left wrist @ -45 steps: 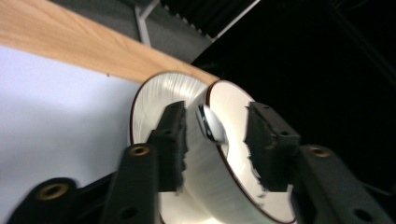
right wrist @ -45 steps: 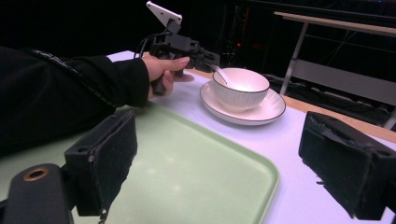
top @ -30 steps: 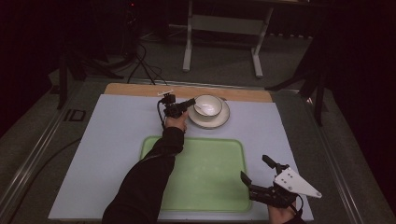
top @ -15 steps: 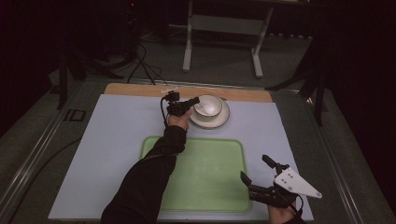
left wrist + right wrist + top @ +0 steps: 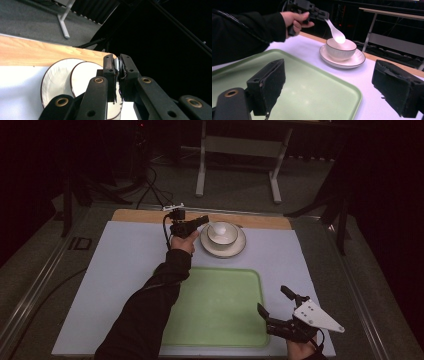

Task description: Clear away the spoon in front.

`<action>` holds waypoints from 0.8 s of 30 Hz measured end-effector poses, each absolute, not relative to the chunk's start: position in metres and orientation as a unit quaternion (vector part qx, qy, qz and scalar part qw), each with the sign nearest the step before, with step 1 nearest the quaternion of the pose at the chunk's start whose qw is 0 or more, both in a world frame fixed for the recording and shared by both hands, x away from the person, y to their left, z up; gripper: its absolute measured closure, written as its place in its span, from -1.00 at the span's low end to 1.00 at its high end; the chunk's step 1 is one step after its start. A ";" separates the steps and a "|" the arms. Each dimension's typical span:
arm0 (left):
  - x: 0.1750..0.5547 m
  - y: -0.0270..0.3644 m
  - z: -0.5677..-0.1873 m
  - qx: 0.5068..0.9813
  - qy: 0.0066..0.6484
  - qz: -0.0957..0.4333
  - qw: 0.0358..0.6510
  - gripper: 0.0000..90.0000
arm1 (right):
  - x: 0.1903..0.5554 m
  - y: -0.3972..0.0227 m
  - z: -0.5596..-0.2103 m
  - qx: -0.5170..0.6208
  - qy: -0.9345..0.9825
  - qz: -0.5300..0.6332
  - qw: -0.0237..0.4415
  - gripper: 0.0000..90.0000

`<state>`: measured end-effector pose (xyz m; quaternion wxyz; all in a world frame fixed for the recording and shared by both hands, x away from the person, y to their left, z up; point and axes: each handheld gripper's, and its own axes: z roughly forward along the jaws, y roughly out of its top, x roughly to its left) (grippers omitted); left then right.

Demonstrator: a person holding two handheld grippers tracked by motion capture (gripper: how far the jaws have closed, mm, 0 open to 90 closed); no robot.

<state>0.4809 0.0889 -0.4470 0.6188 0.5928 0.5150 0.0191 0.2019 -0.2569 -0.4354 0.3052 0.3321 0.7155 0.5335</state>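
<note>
White spoon slants down from your left tool, clenched on its handle, its scoop just above the bowl on the saucer at the counter's far edge, while your right tool hangs released, well apart.

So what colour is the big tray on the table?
Light green. The tray shows best in the high view, lying flat on the pale table cover.

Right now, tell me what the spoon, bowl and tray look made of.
Spoon: glossy white, slightly see-through, likely ceramic or plastic. Bowl: white ribbed glazed ceramic, dark rim line, matching its saucer. Tray: pale green, soft sheen, probably plastic.
</note>
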 end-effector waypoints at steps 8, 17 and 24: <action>0.465 0.101 -0.420 0.606 0.492 0.025 0.624 0.88 | 0.201 -0.256 -0.435 0.330 0.713 0.535 0.310 -0.75; 0.443 0.115 -0.396 0.621 0.468 0.027 0.627 0.89 | 0.201 -0.255 -0.435 0.332 0.714 0.534 0.308 -0.75; 0.429 0.129 -0.379 0.633 0.457 0.034 0.624 0.89 | 0.202 -0.255 -0.436 0.331 0.716 0.531 0.309 -0.75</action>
